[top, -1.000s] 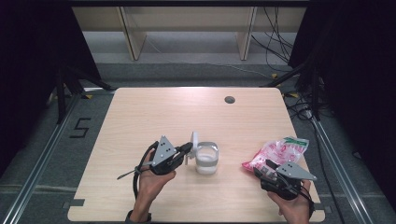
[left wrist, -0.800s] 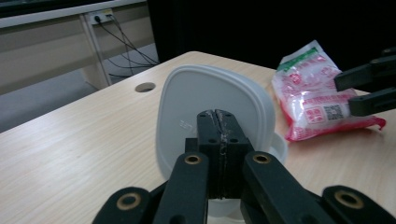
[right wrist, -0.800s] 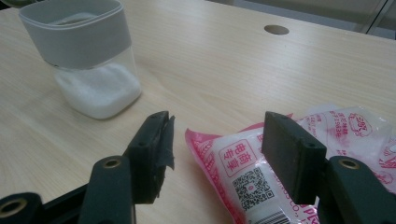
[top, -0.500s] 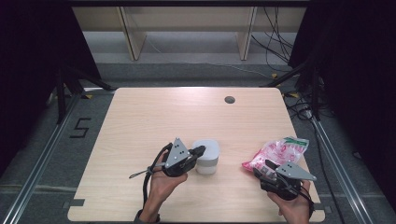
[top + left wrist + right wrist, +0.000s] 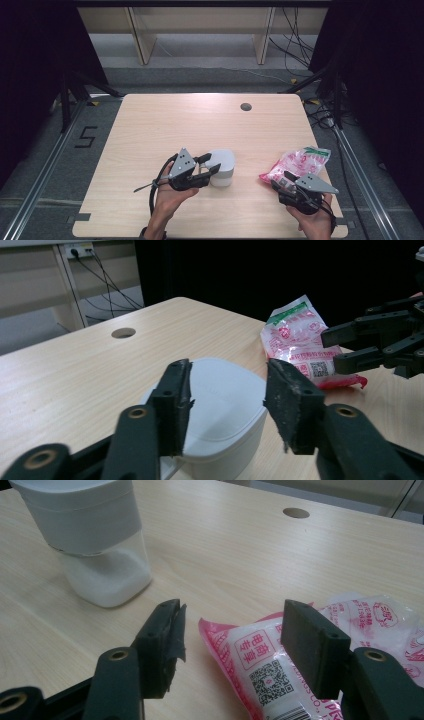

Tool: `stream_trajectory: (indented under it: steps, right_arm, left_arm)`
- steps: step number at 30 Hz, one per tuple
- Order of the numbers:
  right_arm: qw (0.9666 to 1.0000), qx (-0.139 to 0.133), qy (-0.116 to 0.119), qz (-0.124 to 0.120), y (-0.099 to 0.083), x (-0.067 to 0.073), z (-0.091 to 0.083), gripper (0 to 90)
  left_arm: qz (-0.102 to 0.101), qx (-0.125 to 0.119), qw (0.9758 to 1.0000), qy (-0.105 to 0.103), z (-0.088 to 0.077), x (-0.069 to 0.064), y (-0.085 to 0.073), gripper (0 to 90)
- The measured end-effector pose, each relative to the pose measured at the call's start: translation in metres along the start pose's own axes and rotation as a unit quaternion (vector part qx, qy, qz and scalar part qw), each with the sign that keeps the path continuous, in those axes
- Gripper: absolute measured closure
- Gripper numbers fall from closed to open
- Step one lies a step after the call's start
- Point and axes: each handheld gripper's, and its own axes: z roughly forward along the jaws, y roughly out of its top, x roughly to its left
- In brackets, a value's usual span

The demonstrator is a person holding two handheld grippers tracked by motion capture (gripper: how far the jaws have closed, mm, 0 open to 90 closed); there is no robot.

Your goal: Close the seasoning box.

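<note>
Left gripper (image 5: pixel 214 165) jaws just opened, container (image 5: pixel 222 167) lid now shut.

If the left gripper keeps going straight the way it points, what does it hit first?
Most likely the white lidded container: it sits right ahead of the left gripper, whose jaws have just been opening around its lid.
</note>
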Motion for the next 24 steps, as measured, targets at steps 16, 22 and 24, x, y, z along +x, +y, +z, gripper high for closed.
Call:
stream_trajectory:
  steps: [16,22,24]
  right_arm:
    - [1.0000,0.002,0.006,0.002,0.000,0.002,0.001,41.7]
    - [1.0000,0.002,0.007,0.006,0.000,0.003,0.001,41.7]
    - [1.0000,0.002,0.007,0.006,-0.001,0.002,0.001,41.7]
  left_arm:
    - [-0.022,0.005,0.9996,0.017,-0.007,0.002,-0.011,27.7]
    - [-0.019,0.002,0.9996,0.021,-0.013,0.002,-0.018,25.7]
    - [-0.026,0.003,0.9993,0.025,-0.015,0.003,-0.021,25.5]
